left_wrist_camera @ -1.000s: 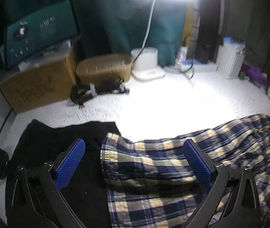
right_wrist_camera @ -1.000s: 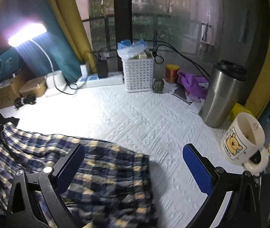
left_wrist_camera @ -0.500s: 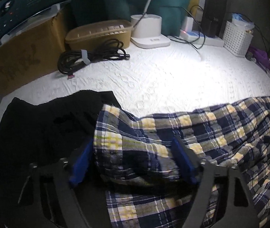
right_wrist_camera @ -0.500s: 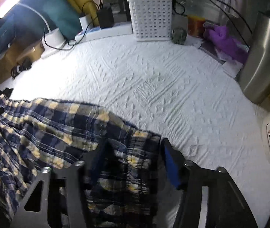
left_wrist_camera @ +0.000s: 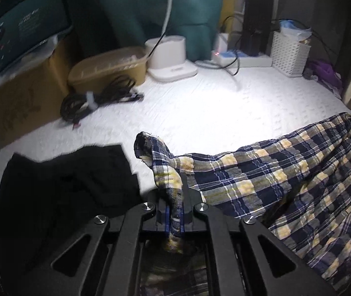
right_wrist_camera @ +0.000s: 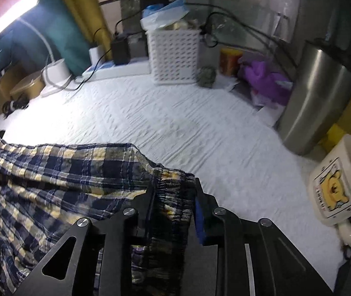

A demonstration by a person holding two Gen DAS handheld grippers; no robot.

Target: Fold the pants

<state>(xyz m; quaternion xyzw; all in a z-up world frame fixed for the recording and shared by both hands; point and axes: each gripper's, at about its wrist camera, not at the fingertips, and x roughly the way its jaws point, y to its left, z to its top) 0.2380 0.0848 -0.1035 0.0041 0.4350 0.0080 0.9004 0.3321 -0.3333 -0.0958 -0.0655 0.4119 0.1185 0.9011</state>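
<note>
The pants (left_wrist_camera: 274, 180) are blue, navy and yellow plaid and lie stretched across the white textured bed cover (left_wrist_camera: 200, 113). My left gripper (left_wrist_camera: 174, 212) is shut on one end of the pants, with a bunched hem sticking up above the jaws. My right gripper (right_wrist_camera: 173, 207) is shut on the gathered waistband end of the pants (right_wrist_camera: 52, 172). The cloth hangs slightly lifted between the two grippers. The pads are mostly hidden by fabric.
A black garment (left_wrist_camera: 64, 187) lies left of the pants. A cardboard box (left_wrist_camera: 15, 98), tan container (left_wrist_camera: 108, 66), coiled cable (left_wrist_camera: 94, 98) and lamp base (left_wrist_camera: 170, 59) stand at the back. A white basket (right_wrist_camera: 175, 54), steel tumbler (right_wrist_camera: 316, 98) and bear mug (right_wrist_camera: 341, 185) are at the right.
Both grippers dropped onto the pants and closed from wide open to shut on the cloth. Each end is now pinched and raised off the cover.
</note>
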